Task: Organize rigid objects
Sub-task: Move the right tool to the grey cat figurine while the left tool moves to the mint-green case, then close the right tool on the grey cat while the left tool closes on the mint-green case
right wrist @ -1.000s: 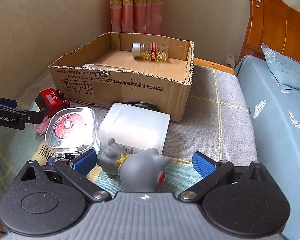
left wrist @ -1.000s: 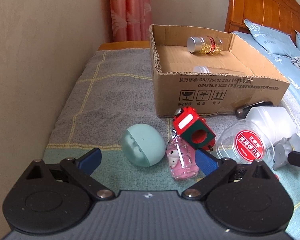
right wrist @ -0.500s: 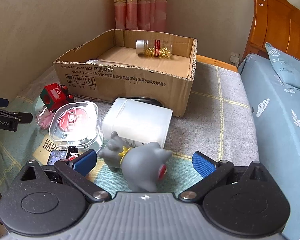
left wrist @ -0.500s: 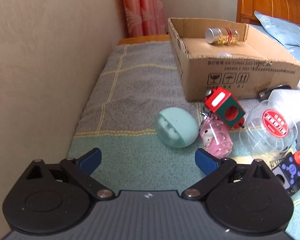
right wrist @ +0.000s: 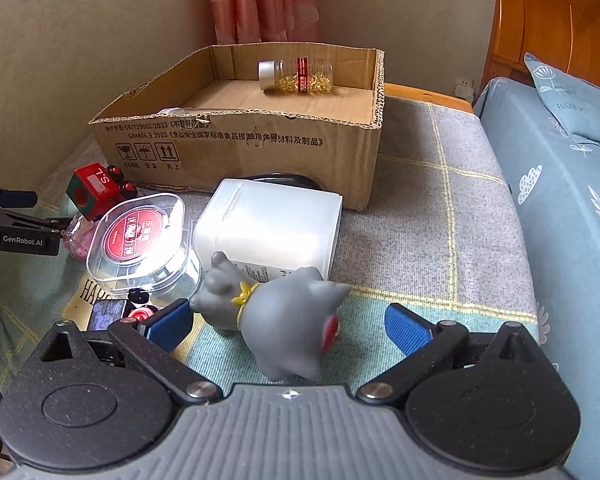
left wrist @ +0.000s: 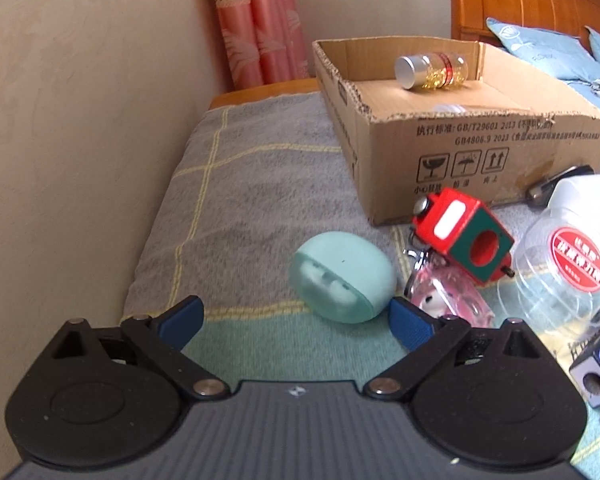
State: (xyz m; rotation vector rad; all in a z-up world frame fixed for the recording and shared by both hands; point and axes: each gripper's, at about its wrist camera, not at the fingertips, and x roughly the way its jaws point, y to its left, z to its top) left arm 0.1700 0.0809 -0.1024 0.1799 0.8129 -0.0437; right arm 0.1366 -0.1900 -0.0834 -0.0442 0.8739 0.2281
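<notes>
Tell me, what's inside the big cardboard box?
Inside the cardboard box, a bottle of yellow capsules lies on its side. Something pale peeks over the front wall, mostly hidden.

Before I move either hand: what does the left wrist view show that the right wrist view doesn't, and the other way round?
Only the left wrist view shows the mint-green oval case, lying just ahead of the open left gripper.

Only the right wrist view shows the grey animal figurine, lying between the fingers of the open right gripper, untouched.

Both show the cardboard box with the capsule bottle inside, the red and green block, the clear round container and the white container.
</notes>
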